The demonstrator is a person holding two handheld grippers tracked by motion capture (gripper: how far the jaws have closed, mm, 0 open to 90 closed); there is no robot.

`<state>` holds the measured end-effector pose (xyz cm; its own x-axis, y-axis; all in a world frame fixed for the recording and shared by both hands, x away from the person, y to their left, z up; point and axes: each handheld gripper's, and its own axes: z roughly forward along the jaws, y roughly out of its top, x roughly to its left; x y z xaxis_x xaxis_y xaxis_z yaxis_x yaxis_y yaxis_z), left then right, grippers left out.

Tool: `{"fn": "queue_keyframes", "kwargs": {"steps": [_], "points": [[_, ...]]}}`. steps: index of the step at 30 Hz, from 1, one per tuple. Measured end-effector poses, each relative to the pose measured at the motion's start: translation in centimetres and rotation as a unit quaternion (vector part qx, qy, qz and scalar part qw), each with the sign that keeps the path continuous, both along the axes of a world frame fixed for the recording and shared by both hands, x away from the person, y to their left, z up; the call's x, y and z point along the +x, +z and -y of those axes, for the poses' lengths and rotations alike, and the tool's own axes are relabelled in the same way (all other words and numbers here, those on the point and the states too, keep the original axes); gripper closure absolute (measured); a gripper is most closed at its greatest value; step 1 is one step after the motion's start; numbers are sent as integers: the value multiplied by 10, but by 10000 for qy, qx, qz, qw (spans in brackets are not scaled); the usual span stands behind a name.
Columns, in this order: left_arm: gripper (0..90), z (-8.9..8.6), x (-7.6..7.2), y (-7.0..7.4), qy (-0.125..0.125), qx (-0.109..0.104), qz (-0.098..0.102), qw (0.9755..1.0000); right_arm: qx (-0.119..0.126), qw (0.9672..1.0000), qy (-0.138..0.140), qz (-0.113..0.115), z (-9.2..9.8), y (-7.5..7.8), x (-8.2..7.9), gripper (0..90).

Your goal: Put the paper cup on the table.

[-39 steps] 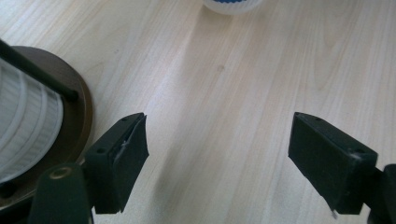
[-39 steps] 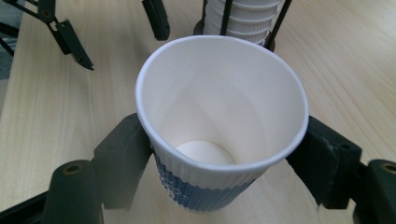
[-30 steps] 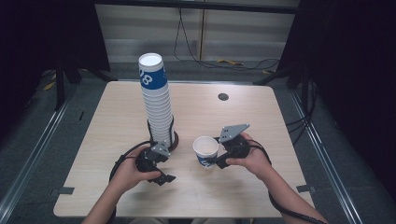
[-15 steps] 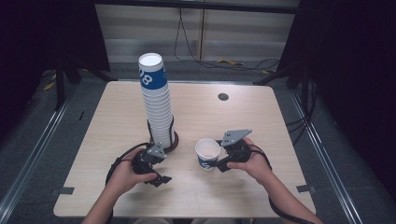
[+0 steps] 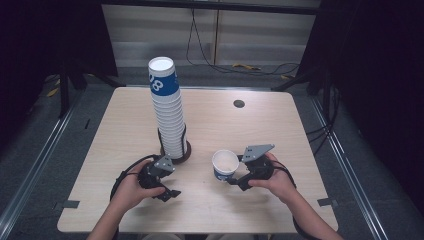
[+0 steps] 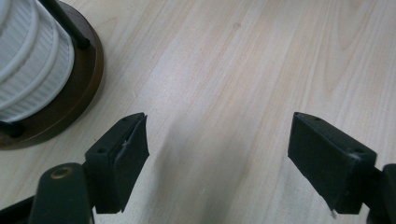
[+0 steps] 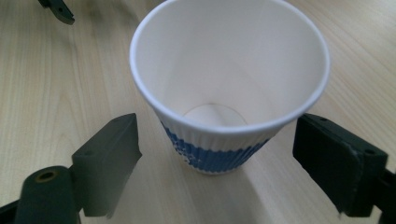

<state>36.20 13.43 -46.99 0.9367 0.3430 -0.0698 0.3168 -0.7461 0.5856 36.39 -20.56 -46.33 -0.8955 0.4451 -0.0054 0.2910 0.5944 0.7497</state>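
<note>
right gripper [image 7: 215, 154]: jaws just opening, astride cup [image 7: 229, 84], releasing it upright | left gripper [image 6: 215, 158]: open, empty, beside stack [image 5: 167, 110]

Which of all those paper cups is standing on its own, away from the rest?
The single cup upright on the table between the right gripper's open jaws, which have just been opening. All the others are nested in the tall stack on the round holder.

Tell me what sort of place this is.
Likely a lab or recording rig: a bare wooden table ringed by black curtains, loose cables on the floor, and a stack of paper cups.
</note>
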Motion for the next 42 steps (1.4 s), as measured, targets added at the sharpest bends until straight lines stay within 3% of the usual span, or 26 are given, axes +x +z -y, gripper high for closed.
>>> {"fn": "queue_keyframes", "kwargs": {"steps": [8, 11, 16, 23, 26, 31, 33, 34, 36, 40, 42], "points": [[201, -13, 3, -1, 85, 49, 57, 9999, 114, 9996, -212, -149, 15, -4, -10, 133], [199, -17, 5, -2, 55, -2, 12, 10000, 13, 9994, -308, -166, 22, -8, -14, 132], [196, -22, 8, -6, 55, -4, 3, 10000, 46, 9984, -496, -274, 36, -15, -20, 131], [197, -29, 13, -13, 167, -25, -84, 9998, -133, 9964, -789, -262, 54, -27, -32, 131], [196, -33, 15, -16, 216, -30, -32, 9998, -198, 9952, -912, -278, 64, -29, -35, 131], [196, -37, 18, -21, 77, 18, 43, 10000, -310, 9927, -1132, -272, 75, -34, -37, 131], [195, -39, 18, -25, 131, -23, 12, 9999, -278, 9922, -1183, -269, 77, -37, -37, 130], [182, -41, 19, -26, 45, -15, 58, 10000, -257, 9923, -1187, -239, 78, -37, -37, 129], [161, -42, 19, -29, 53, -183, 106, 9998, -255, 9916, -1243, -249, 78, -37, -36, 128], [144, -45, 21, -33, 63, -304, 285, 9991, -221, 9914, -1273, -205, 78, -39, -36, 118], [144, -46, 20, -34, 92, -377, 278, 9989, -231, 9915, -1267, -205, 78, -39, -36, 116]]}}
